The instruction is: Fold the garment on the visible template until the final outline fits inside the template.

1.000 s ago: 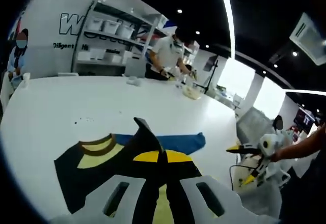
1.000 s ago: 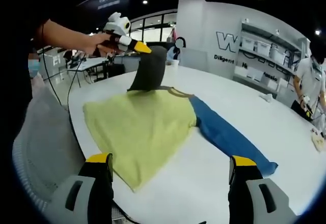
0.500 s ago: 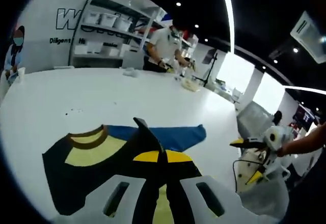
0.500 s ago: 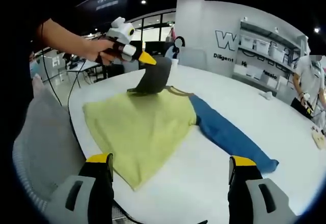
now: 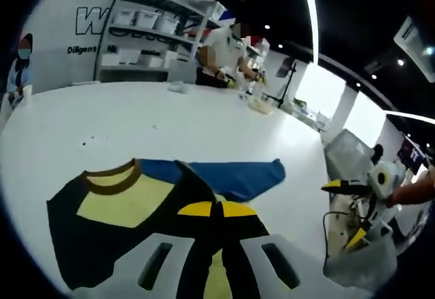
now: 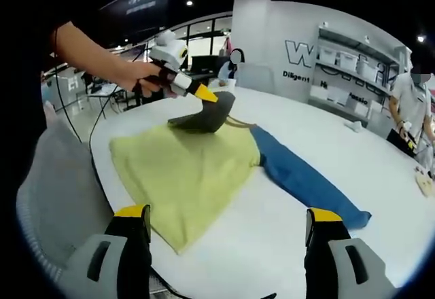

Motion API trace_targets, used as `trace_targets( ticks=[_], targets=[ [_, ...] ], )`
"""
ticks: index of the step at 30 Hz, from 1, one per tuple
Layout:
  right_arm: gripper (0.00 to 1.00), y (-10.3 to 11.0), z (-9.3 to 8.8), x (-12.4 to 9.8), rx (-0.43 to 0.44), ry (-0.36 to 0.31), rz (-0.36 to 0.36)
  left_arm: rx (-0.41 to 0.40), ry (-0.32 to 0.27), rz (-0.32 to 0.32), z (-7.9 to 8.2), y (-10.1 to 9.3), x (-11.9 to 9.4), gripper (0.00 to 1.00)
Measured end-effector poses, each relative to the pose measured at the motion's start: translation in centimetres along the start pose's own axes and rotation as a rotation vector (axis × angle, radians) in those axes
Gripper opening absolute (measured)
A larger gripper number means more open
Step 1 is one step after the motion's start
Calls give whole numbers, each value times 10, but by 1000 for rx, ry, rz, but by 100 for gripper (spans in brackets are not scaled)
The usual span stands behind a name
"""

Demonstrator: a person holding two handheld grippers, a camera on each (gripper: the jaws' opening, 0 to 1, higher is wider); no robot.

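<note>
A garment lies flat on the white table (image 6: 380, 177): yellow body (image 6: 190, 170), brown collar (image 5: 109, 180), blue sleeve (image 6: 306, 180) stretched to the right. Its black sleeve (image 6: 204, 117) is lifted and bent over toward the body. My left gripper (image 6: 206, 95), held in a person's hand, is shut on that sleeve's end. In the left gripper view its yellow-tipped jaws (image 5: 214, 208) meet on the black cloth (image 5: 197, 190), with the blue sleeve (image 5: 238, 177) beyond. My right gripper (image 6: 228, 214) hovers at the near table edge, jaws wide apart and holding nothing. It also appears as right gripper (image 5: 346, 212).
A grey chair (image 6: 54, 197) stands against the table's near edge. At the far end a person (image 5: 221, 47) works by shelves (image 5: 146, 41), with small items (image 5: 257, 102) on the table there. Another person (image 5: 19, 68) sits at the far left.
The left gripper has lowered the black sleeve and carried it across toward the collar and yellow body. The right gripper has stayed put, open.
</note>
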State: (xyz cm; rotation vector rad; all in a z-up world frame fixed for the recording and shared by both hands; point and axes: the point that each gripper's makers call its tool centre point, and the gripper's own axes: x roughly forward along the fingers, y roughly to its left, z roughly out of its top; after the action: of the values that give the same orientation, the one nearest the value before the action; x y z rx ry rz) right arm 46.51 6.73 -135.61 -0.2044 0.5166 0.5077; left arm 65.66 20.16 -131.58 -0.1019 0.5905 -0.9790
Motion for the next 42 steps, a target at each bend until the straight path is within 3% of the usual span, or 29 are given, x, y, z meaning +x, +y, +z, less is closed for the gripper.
trace_targets(
  ticks=[9,23,42],
  targets=[
    [93,-2,-3,0,12,-1,-7,7,-38,23,18,-4,12,1],
    [93,-5,-6,-4,24,1,-15,44,36,88,-8,9,35,1],
    [94,-10,-11,-4,42,-3,-14,144,144,59,-42,6,62,1]
  ],
)
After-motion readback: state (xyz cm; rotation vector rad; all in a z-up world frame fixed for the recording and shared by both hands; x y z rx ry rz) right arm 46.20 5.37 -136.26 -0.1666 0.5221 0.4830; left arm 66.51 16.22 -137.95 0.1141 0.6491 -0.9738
